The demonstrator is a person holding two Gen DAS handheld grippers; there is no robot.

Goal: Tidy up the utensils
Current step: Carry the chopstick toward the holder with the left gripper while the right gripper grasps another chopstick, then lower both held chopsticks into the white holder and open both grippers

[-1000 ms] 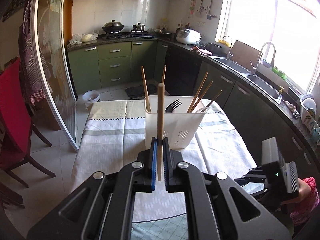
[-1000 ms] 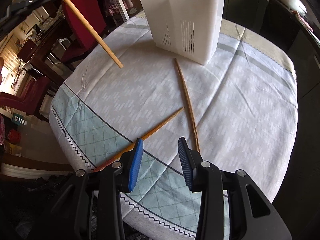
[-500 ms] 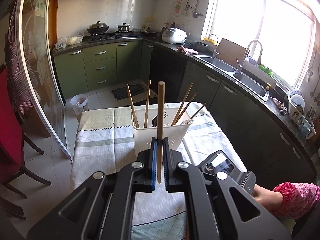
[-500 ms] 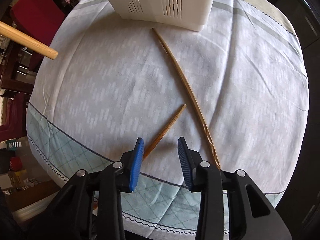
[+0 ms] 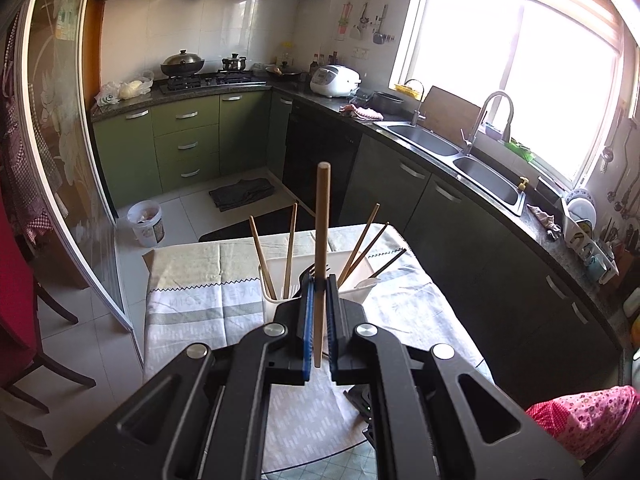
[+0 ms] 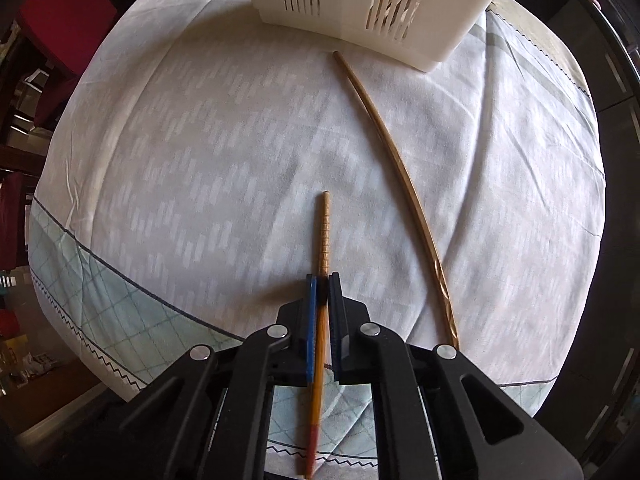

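A: What is gripped by the right tongs [image 6: 322,280]?

B: An orange chopstick [image 6: 323,236] with a red end is pinched between the blue pads, which have just been closing onto it. The chopstick lies flat on the cloth-covered tabletop [image 6: 200,152], and its long axis runs straight ahead along the line of the tongs, the ribbed tip pointing toward the white utensil basket [image 6: 360,8]. The tongs are aimed almost straight down at the cloth.

A: And beyond that?

B: A second, paler chopstick [image 6: 396,168] is seen lying loose to the right, well apart at its far tip, which nearly reaches the basket's foot, and coming close to the tongs' frame at its near end. The basket stands at the far edge of the view, straight ahead of the gripped chopstick.

A: What is held by the left tongs [image 5: 319,280]?

B: A plain wooden chopstick [image 5: 322,240] is clamped upright between nearly closed pads, raised above the basket [image 5: 360,292]. The basket lies just ahead and below, so this hand is judged the nearer one for a drop.

A: What is shown by one view and not the other?

B: The basket's open top is given only by the left view, with several chopsticks [image 5: 260,256] and a fork [image 5: 316,270] standing inside. The two chopsticks on the cloth are shown only by the right view. A pink floral sleeve [image 5: 580,412] appears at the left view's lower right.
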